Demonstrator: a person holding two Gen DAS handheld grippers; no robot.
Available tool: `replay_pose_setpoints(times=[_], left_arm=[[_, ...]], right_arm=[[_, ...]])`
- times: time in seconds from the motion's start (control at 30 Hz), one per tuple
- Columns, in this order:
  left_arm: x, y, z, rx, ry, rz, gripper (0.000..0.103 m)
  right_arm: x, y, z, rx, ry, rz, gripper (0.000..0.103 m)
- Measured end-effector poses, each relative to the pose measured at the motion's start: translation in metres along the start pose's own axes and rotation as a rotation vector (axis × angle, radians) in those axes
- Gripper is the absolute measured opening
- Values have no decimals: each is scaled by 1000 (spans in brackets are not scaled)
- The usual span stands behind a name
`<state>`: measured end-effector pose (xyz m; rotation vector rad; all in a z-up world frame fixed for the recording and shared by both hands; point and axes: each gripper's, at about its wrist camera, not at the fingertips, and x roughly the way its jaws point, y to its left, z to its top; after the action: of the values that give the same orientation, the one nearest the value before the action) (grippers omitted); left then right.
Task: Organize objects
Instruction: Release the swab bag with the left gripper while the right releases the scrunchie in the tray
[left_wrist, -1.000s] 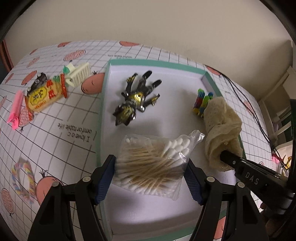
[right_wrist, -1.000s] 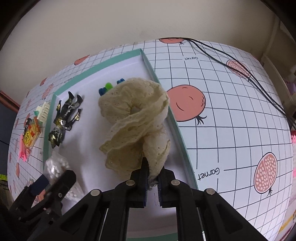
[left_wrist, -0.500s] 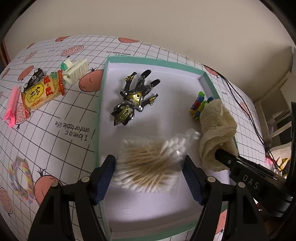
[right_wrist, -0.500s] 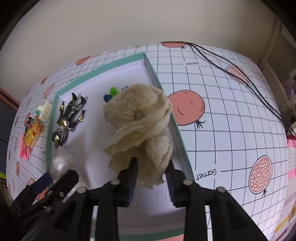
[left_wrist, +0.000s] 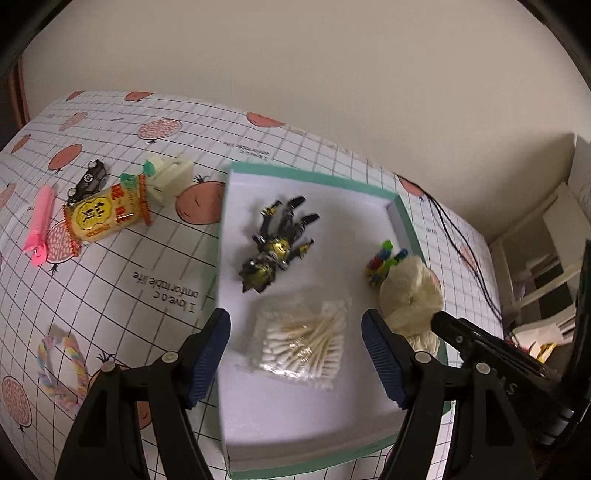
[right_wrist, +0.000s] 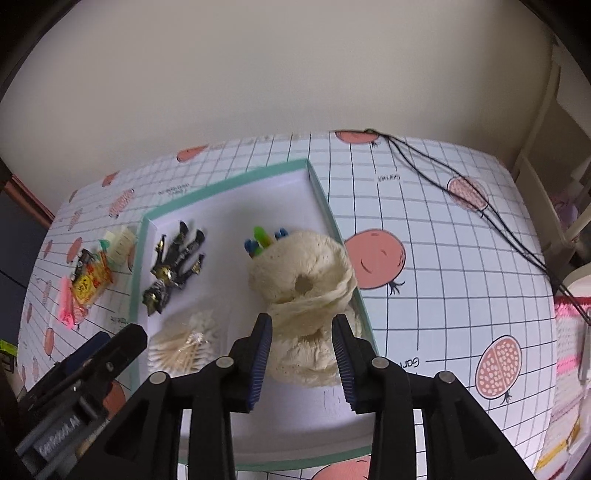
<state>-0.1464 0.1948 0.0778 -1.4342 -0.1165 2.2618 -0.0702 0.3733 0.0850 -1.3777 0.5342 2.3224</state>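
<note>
While both grippers hover with jaws apart, the left gripper (left_wrist: 295, 358) frames a swab bag (left_wrist: 303, 341) and the right gripper (right_wrist: 301, 354) frames a lace cloth (right_wrist: 306, 295), both lying inside the tray (left_wrist: 314, 177).

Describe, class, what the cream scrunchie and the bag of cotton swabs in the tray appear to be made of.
Cream scrunchie: soft matte eyelet fabric, probably cotton, gathered into ruffles around a central hole. Bag of cotton swabs: thin, clear, glossy plastic film; the swabs inside show tan stems, wood or paper, with white fluffy tips.
</note>
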Motion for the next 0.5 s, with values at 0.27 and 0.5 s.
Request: replay_pose_setpoints(times=[0.27, 0.5], left_arm=[[0, 6, 4, -11, -36, 36, 87], [-2, 20, 7, -9, -80, 84, 96]], right_arm=[[10, 4, -1, -16, 18, 0, 37], [18, 8, -5, -26, 23, 17, 60]])
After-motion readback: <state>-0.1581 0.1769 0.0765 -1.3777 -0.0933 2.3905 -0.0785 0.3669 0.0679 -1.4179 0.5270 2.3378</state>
